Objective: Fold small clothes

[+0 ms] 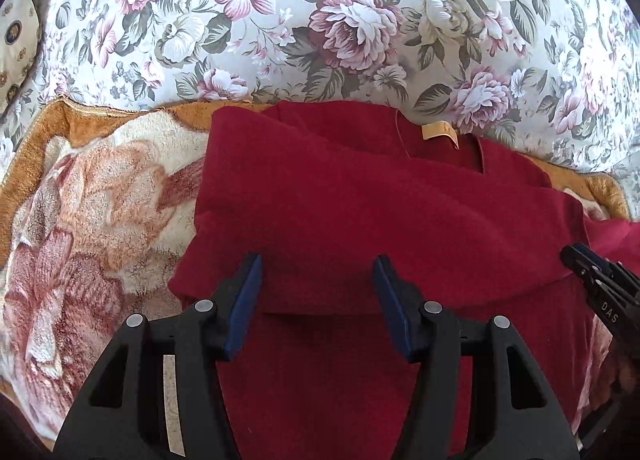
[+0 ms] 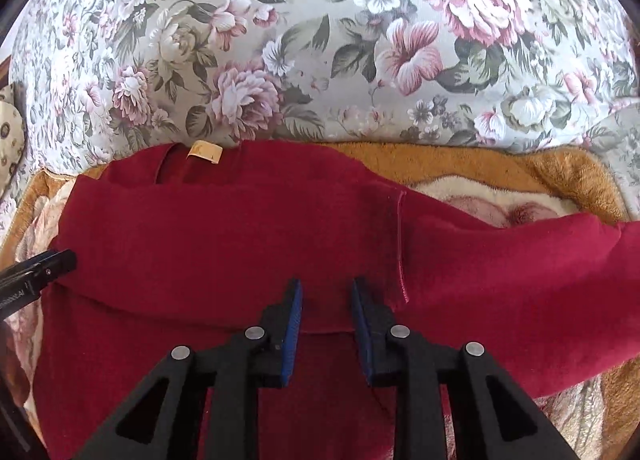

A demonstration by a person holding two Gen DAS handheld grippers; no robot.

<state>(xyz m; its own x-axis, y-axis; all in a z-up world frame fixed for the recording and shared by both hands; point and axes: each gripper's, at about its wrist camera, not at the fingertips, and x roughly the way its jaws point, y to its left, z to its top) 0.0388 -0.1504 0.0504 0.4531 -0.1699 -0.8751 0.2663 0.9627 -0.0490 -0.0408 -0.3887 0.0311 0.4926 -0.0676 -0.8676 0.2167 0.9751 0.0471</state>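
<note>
A dark red garment [image 1: 360, 199] lies folded over on a fleece blanket, with a tan neck label [image 1: 440, 131] at its far edge. My left gripper [image 1: 318, 258] hangs open over the garment's near fold, with only flat cloth under its blue pads [image 1: 248, 300]. In the right wrist view the same garment [image 2: 240, 227] spreads wide, its label [image 2: 206, 151] at far left and a sleeve [image 2: 520, 260] trailing right. My right gripper [image 2: 327, 281] is open by a narrow gap above the folded edge, just left of a seam. Each gripper's tip shows in the other's view.
The orange and cream fleece blanket [image 1: 100, 199] lies under the garment and reaches to both sides [image 2: 480, 167]. Beyond it rises a flowered sheet [image 1: 320, 19] over bedding. A patterned cushion [image 1: 16, 39] sits at the far left edge.
</note>
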